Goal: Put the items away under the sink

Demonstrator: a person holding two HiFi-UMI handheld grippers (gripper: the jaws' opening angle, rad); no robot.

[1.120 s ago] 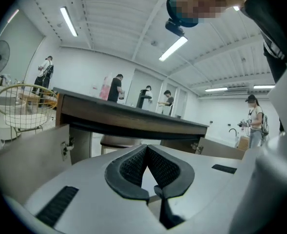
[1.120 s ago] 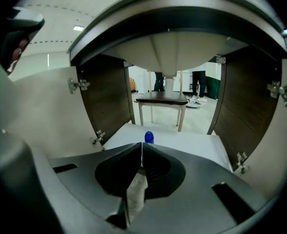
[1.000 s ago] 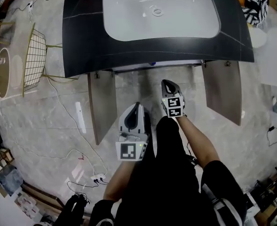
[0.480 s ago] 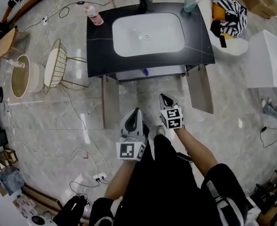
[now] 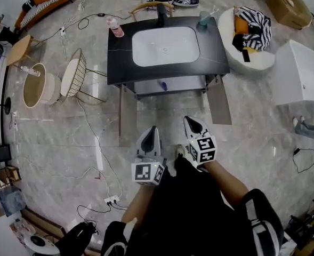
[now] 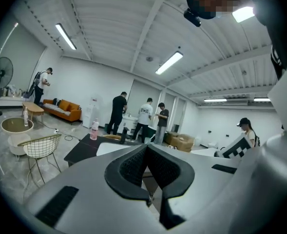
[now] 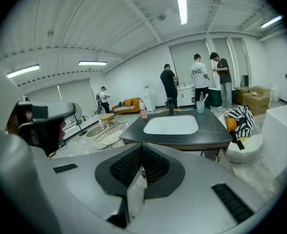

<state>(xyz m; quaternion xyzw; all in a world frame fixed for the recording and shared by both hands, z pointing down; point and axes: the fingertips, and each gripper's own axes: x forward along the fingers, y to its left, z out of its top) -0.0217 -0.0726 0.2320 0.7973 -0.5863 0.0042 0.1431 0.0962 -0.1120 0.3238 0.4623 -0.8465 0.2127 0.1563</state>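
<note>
The black vanity top [image 5: 123, 63] with its white basin [image 5: 166, 47] stands ahead of me, well beyond both grippers. Its two cabinet doors [image 5: 127, 113] [image 5: 219, 100] hang open. On the top stand a pink bottle [image 5: 115, 26], a dark faucet [image 5: 161, 16] and a teal cup [image 5: 203, 18]. A small blue item [image 5: 162, 85] shows in the opening below the basin. My left gripper [image 5: 152, 129] and right gripper [image 5: 189, 120] are held close to my body, both shut and empty. The right gripper view shows the basin [image 7: 171, 125] and the pink bottle [image 7: 143, 109].
A wire chair [image 5: 77, 79] and a round side table [image 5: 34, 84] stand left of the vanity. A white seat with striped cloth [image 5: 250, 31] and a white tub [image 5: 306, 73] are to the right. Cables and a power strip [image 5: 111, 200] lie on the floor. Several people stand behind the vanity.
I have backed away from the vanity, which now looks smaller and farther off. Both grippers stay shut and near my body.
</note>
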